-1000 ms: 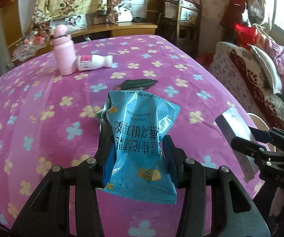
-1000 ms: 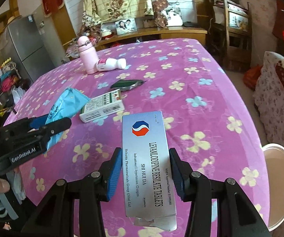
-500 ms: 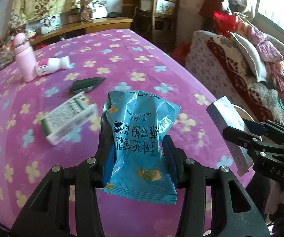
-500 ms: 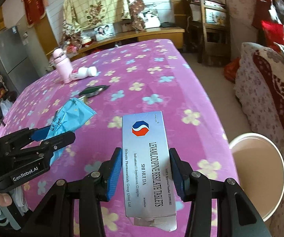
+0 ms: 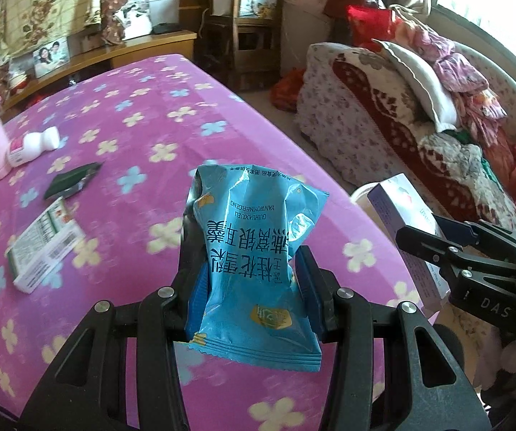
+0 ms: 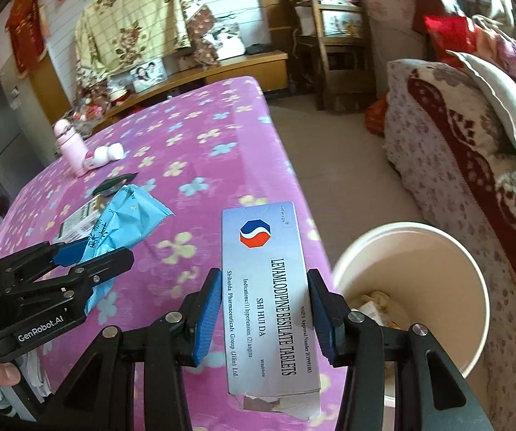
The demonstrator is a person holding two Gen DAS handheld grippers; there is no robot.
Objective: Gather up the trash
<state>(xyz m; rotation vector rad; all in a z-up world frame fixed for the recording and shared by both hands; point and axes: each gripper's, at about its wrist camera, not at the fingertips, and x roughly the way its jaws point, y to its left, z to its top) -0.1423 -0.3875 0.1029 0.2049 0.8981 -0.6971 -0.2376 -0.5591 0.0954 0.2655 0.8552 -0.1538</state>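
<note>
Between left gripper [image 5: 251,283] pads, crinkly blue foil packet [image 5: 254,262]; right gripper [image 6: 264,310] clamped on flat silver carton [image 6: 270,298].

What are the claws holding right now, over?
Left claw shut on blue snack packet. Right claw shut on silver tablet box. White bin beside table edge, right of box. Nothing blocking it.

Both wrist cameras look steeply down from close above the purple flower-print tablecloth [image 5: 121,323]. Each shows the other gripper at a frame edge; both share the pink bottle [image 6: 69,147] at upper left.
</note>
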